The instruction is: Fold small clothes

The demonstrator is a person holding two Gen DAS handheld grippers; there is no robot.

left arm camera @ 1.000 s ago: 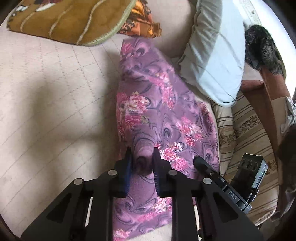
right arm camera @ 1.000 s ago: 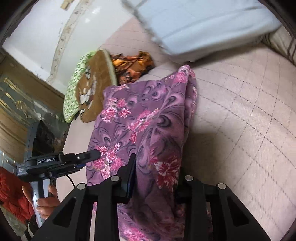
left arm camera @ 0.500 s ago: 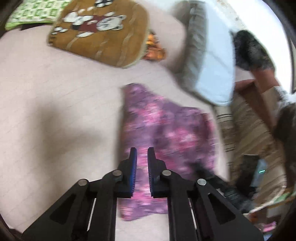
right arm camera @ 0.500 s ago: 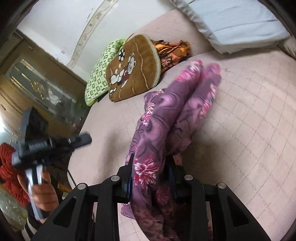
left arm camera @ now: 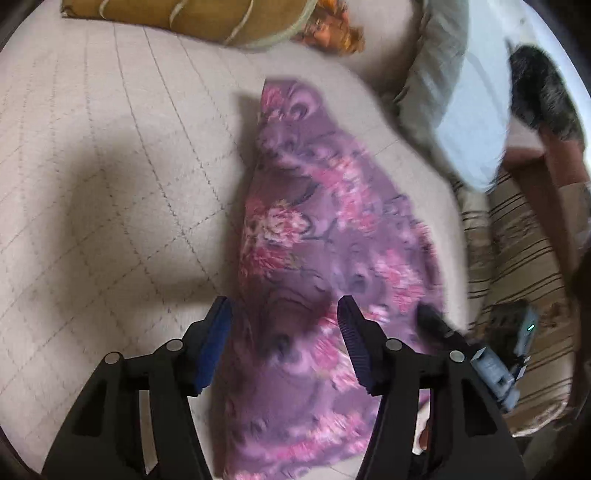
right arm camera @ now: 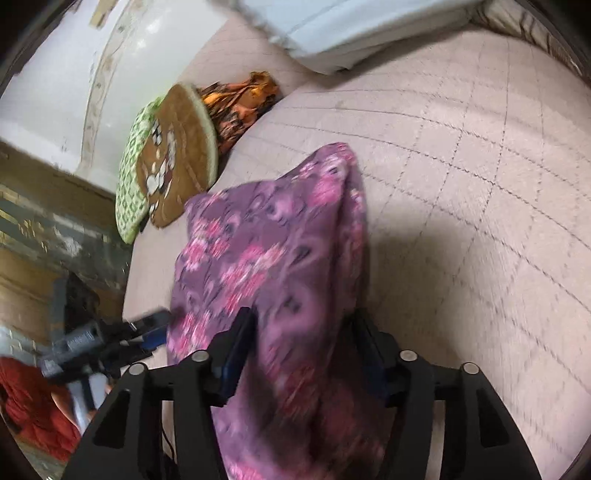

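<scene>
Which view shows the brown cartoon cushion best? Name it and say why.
The right wrist view: the brown cartoon cushion shows nearly whole there, printed face visible, leaning against a green patterned cushion. The left wrist view catches only its lower edge, cut off by the frame's top.

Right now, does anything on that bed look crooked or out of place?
The purple floral garment lies askew, bunched and tapering to a point rather than flat, with wrinkled edges. Both tongs, left and right, have just been opening, with the cloth between them. An orange patterned cloth sits crumpled beside the brown cushion.
</scene>
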